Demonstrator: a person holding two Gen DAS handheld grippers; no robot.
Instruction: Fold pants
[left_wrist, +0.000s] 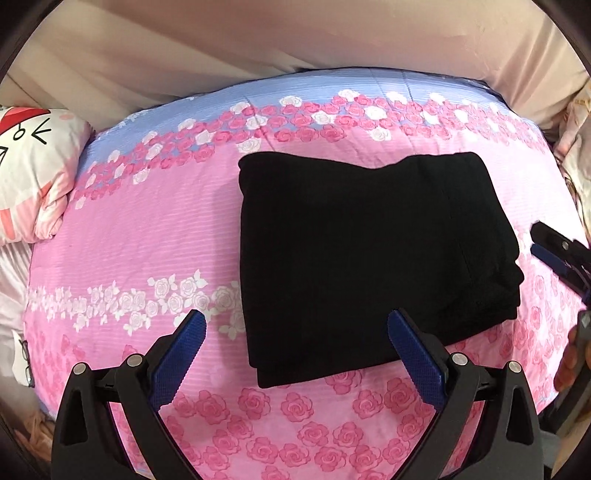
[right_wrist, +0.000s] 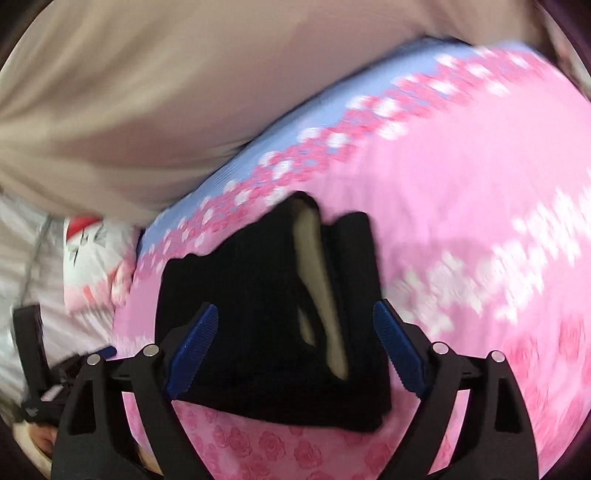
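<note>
Both the left gripper (left_wrist: 297, 326) and right gripper (right_wrist: 295, 319) have fingers spread wide, holding nothing; folded black pants (left_wrist: 369, 251) lie at twelve o'clock on the bed (left_wrist: 147, 236).

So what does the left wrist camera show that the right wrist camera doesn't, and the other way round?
Only the left wrist view shows the black pants whole, as a neat folded rectangle, with the right gripper at its right edge. Only the right wrist view shows a pale lining at an open edge of the fold. Both show the pink rose-print bedspread, the cartoon pillow, and their own gripper open, the left gripper included.
</note>
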